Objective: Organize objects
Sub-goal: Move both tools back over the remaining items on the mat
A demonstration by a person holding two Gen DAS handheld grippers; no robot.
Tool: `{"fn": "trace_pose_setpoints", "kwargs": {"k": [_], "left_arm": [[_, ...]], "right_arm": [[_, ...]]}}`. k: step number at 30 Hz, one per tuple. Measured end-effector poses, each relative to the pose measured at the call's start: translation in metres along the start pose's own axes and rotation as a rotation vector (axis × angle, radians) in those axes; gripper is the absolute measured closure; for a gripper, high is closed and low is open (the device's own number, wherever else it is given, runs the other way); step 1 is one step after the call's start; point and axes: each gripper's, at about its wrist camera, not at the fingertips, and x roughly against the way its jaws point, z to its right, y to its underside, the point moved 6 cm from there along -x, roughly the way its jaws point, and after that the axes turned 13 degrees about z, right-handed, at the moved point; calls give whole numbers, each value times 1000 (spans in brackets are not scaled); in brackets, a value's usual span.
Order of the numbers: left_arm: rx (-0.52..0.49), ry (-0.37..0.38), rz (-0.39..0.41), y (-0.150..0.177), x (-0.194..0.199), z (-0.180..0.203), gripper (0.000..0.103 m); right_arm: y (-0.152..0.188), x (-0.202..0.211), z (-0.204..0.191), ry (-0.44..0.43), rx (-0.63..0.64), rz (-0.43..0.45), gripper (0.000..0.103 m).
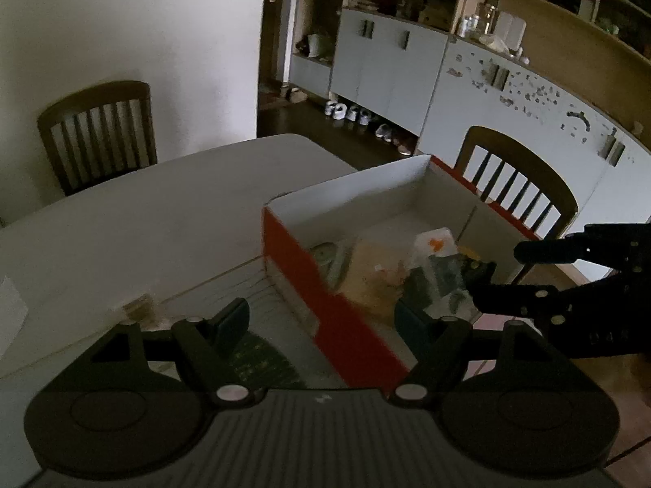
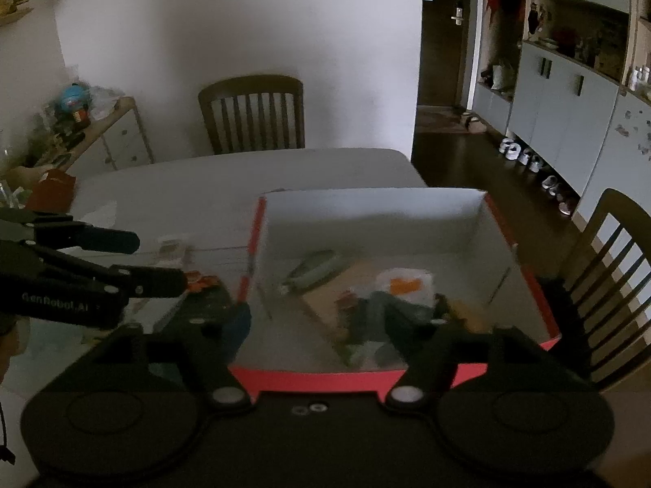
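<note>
Red-sided cardboard box [image 1: 309,280] with a white inside sits on the pale counter [image 1: 162,211] — seen from the left wrist, it lies ahead and to the right. The left tool [image 1: 321,317] hangs over the box's near corner, its jaws apart with nothing clamped. Inside lie a clear packet with an orange mark [image 1: 435,248] and other blurred items. The right tool [image 1: 498,272] reaches in from the right.

From the right wrist, the box [image 2: 541,305] fills the middle; the right tool [image 2: 346,325] stands apart and empty above its near wall (contents blurred). The left tool [image 2: 158,260] is at the left, jaws apart, over the counter [image 2: 244,171] — beside the box.
</note>
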Motion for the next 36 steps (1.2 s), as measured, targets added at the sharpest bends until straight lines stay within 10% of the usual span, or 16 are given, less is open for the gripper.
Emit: {"fn": "trace_pose_setpoints", "kwargs": {"k": [36], "left_arm": [[64,-165,-60,104,26,-166,1]], "right_arm": [[52,-75,-141,-39,40,-146,17]]}}
